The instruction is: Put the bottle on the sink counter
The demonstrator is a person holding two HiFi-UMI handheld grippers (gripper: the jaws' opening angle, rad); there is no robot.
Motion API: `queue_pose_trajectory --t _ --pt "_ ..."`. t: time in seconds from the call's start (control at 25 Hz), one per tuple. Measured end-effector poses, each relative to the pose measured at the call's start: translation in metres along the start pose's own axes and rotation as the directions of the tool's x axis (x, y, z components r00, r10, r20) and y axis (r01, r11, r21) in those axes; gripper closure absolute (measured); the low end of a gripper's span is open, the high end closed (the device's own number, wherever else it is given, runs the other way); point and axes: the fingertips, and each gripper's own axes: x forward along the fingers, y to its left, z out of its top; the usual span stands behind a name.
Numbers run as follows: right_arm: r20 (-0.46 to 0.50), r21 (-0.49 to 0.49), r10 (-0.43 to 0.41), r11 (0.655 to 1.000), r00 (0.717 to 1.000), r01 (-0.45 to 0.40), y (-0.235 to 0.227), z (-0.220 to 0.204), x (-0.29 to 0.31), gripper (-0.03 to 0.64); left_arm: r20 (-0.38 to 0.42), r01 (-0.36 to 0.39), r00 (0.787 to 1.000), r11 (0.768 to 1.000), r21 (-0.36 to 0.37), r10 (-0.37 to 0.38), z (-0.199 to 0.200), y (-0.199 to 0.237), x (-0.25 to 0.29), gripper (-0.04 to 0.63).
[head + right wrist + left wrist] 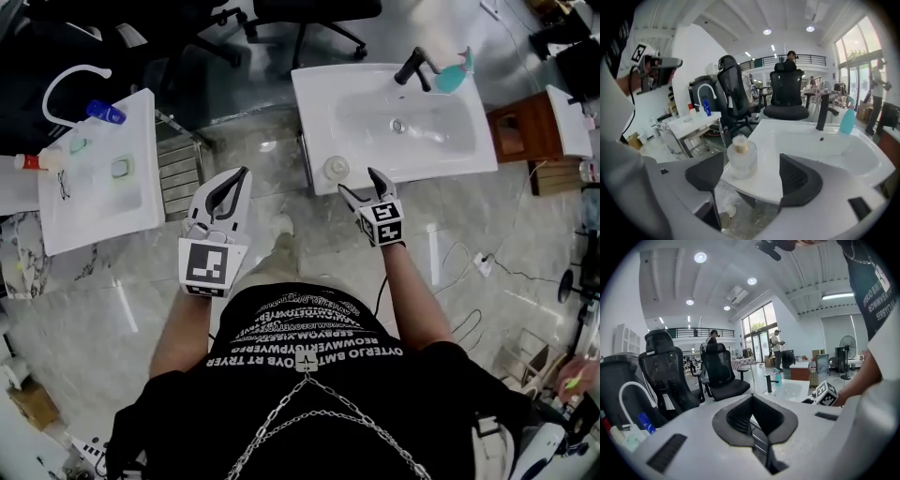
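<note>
Where the grey marble floor (281,141) spreads between two white basins, the larger sink (319,103) stands at the upper right of the head view, with a black faucet (412,67) and a teal bottle (452,75) at its back edge. A second sink (141,202) stands well apart at the left, carrying a curved white tap (66,80) and a few small bottles. Black office chairs (309,14) stand beyond both.

The left gripper (236,180) hangs over the floor between the basins, its jaws closed together with nothing in them. The right gripper (359,186) is just in front of the larger sink's near left corner, its jaws spread wide and gripping nothing.

The bottle (740,157), small, of clear glass with a gold collar and a pale cap, stands upright on that corner of the sink counter. It is just ahead of the open jaws, and neither pad touches it.
</note>
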Motion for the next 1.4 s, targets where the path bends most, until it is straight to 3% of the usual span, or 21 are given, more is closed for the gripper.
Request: queue_pose_trajectory --t 0.04,0.12,0.2,0.28,0.32,0.44,0.72,1.08,1.4 --pt "0.040 0.012 -0.010 1.000 0.999 0.010 -0.003 0.011 -0.019 0.252 0.014 -0.004 1.000 1.000 -0.004 0.005 0.005 -0.003 -0.005 0.589" --pt "0.127 0.001 -0.051 0.999 0.991 0.052 -0.009 0.039 -0.059 0.326 0.045 -0.015 0.999 1.000 -0.001 0.015 0.014 -0.007 -0.015 0.590" --pt "0.206 -0.019 -0.137 0.989 0.969 0.144 -0.016 0.067 -0.102 0.396 0.068 -0.029 0.997 1.000 0.001 0.029 0.020 -0.012 -0.026 0.589" --pt "0.247 -0.034 -0.251 0.963 0.936 0.267 -0.023 0.086 -0.146 0.588 0.089 -0.043 0.995 0.999 0.000 0.042 0.026 -0.021 -0.040 0.589" --pt "0.261 -0.041 -0.292 0.949 0.920 0.313 -0.024 0.094 -0.166 0.621 0.104 -0.046 0.994 0.999 0.000 0.046 0.030 -0.026 -0.047 0.590" --pt "0.305 -0.051 -0.325 0.933 0.895 0.356 -0.015 0.111 -0.216 0.621 0.151 -0.050 0.987 0.999 -0.003 0.049 0.043 -0.045 -0.070 0.589" --pt "0.393 -0.028 -0.284 0.947 0.874 0.320 0.018 0.106 -0.300 0.621 0.165 -0.052 0.985 0.999 0.007 0.050 0.039 -0.104 -0.119 0.590" --pt "0.358 -0.035 -0.198 0.974 0.912 0.225 0.051 0.068 -0.316 0.621 0.096 -0.089 0.992 0.996 0.018 0.086 0.011 -0.146 -0.165 0.589" --pt "0.347 -0.085 -0.146 0.979 0.926 0.187 0.068 0.073 -0.307 0.621 0.077 -0.065 0.995 0.998 0.025 0.063 0.017 -0.158 -0.154 0.589"
